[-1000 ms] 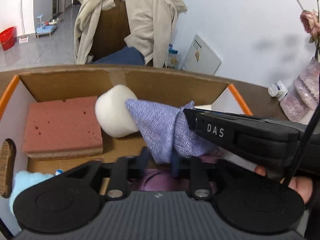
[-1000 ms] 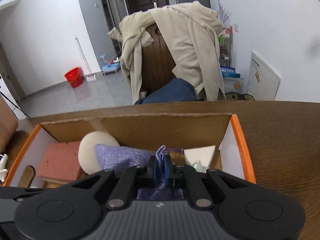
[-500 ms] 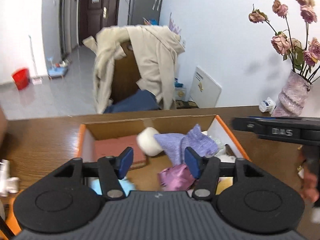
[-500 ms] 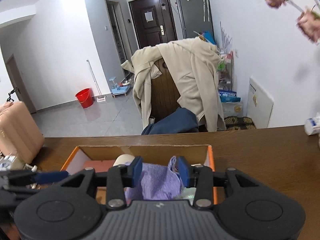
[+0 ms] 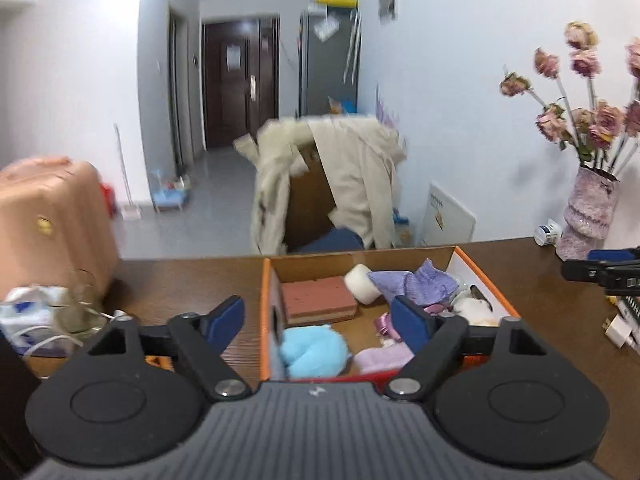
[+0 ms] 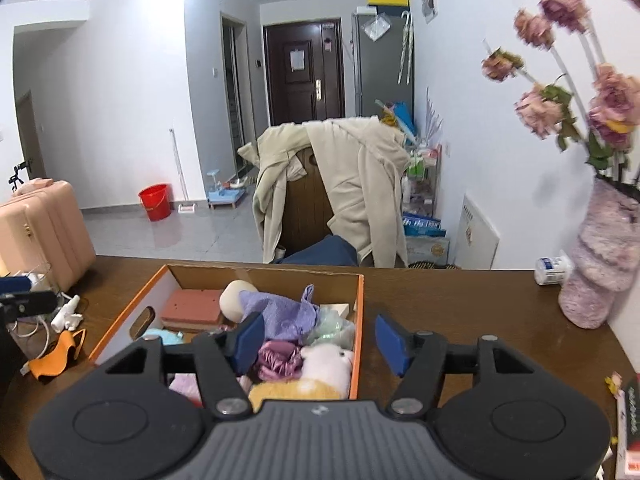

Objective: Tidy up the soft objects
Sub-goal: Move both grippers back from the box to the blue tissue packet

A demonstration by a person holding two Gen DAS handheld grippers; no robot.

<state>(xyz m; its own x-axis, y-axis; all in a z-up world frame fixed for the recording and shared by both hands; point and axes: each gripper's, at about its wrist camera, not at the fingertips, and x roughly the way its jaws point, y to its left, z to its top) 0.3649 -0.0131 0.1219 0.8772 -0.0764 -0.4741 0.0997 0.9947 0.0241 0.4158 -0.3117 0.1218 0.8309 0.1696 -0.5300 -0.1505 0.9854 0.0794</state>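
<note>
An orange-rimmed cardboard box (image 5: 486,280) stands on the brown table, full of soft items. The lavender cloth (image 6: 280,312) lies loose in its middle, between a white foam cylinder (image 6: 236,296) and a greenish pouch (image 6: 330,328). A red sponge (image 5: 316,300), a blue fluffy ball (image 5: 312,346) and a white plush (image 6: 328,364) are in there too. My left gripper (image 5: 318,320) hovers back from the box's near left side, jaws opening, nothing held. My right gripper (image 6: 320,342) hangs above the box's near right corner, jaws also opening and empty.
A purple vase (image 6: 600,264) of dried flowers and a small white bottle (image 6: 554,270) stand at the table's far right. An orange item (image 6: 56,350), cables and a glass (image 5: 80,300) lie left of the box. A coat-draped chair (image 6: 340,184) is behind the table.
The right gripper let go of the lavender cloth, which now rests in the box. Both grippers pulled back and rose away from the box, their jaws spreading wider.
</note>
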